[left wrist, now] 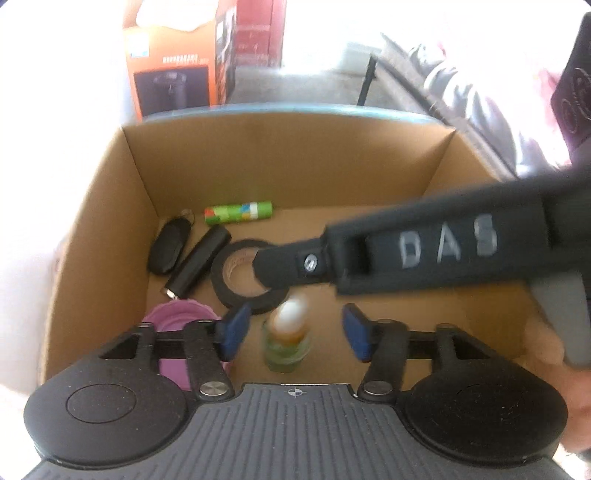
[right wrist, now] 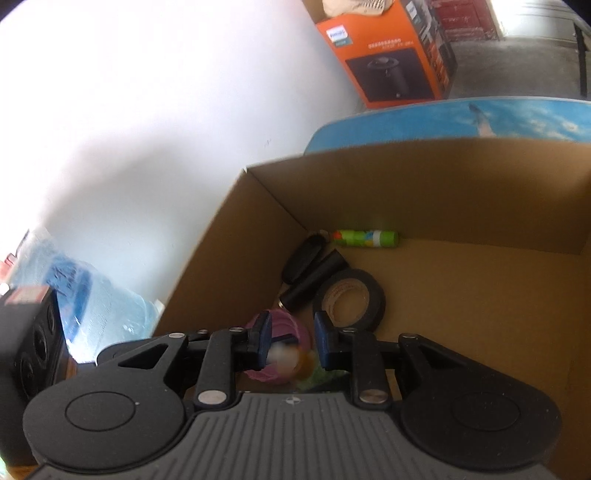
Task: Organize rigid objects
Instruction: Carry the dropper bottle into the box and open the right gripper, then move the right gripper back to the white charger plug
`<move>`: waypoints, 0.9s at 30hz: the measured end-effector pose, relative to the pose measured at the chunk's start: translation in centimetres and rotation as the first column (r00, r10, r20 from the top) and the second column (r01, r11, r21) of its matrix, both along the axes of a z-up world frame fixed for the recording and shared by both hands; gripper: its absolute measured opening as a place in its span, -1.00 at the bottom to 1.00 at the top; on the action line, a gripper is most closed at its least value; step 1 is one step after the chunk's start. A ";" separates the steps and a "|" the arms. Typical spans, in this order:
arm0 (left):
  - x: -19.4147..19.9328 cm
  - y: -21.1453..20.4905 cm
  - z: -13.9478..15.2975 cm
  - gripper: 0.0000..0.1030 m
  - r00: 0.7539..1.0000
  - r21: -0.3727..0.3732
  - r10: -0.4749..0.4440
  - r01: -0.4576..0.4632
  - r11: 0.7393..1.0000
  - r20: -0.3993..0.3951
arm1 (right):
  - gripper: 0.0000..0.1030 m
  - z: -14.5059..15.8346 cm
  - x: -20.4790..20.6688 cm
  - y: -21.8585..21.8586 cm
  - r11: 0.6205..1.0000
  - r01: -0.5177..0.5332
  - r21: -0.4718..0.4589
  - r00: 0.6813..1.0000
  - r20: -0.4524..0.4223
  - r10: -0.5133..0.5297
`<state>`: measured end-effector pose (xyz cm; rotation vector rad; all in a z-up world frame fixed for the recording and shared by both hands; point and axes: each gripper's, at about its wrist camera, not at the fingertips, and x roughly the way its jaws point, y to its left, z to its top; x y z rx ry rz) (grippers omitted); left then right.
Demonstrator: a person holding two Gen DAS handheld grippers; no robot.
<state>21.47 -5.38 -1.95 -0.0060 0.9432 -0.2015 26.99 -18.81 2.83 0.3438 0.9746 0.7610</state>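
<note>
An open cardboard box (left wrist: pixel 110 206) holds a green patterned tube (left wrist: pixel 238 213), a black oval fob (left wrist: pixel 168 245), a black cylinder (left wrist: pixel 197 262), a black tape roll (left wrist: pixel 247 275) and a purple lid (left wrist: pixel 177 321). A small glass bottle with a white cap (left wrist: pixel 287 336) is blurred between the open fingers of my left gripper (left wrist: pixel 291 332), apart from both pads. My right gripper (right wrist: pixel 291 341) is open above the same bottle (right wrist: pixel 291 360) and reaches into the box from the right in the left wrist view (left wrist: pixel 266 264). The tape roll (right wrist: pixel 349 299) and purple lid (right wrist: pixel 284 325) lie just ahead of it.
An orange product box (left wrist: pixel 173 66) stands behind the cardboard box, beside a red box (left wrist: pixel 258 33). A blue patterned surface (right wrist: pixel 443 118) lies under the box. A black speaker (right wrist: pixel 29 339) and a clear blue bag (right wrist: pixel 96 302) sit left of the box.
</note>
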 end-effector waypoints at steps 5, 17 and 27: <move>-3.0 -0.3 3.1 0.41 0.993 -0.023 -0.028 0.031 0.999 0.115 | -0.02 3.8 -3.4 -2.6 0.997 0.059 0.040 0.991 0.122 -0.064; -13.4 0.9 5.5 0.98 0.946 0.004 -0.063 0.065 0.998 0.319 | 1.00 10.2 -18.0 -7.4 0.934 0.296 -0.201 0.835 0.529 -0.151; -18.7 0.0 2.0 1.00 0.964 -0.104 -0.133 0.160 0.982 0.230 | 1.00 5.7 -23.0 -5.3 0.812 0.382 -0.442 0.817 0.572 -0.074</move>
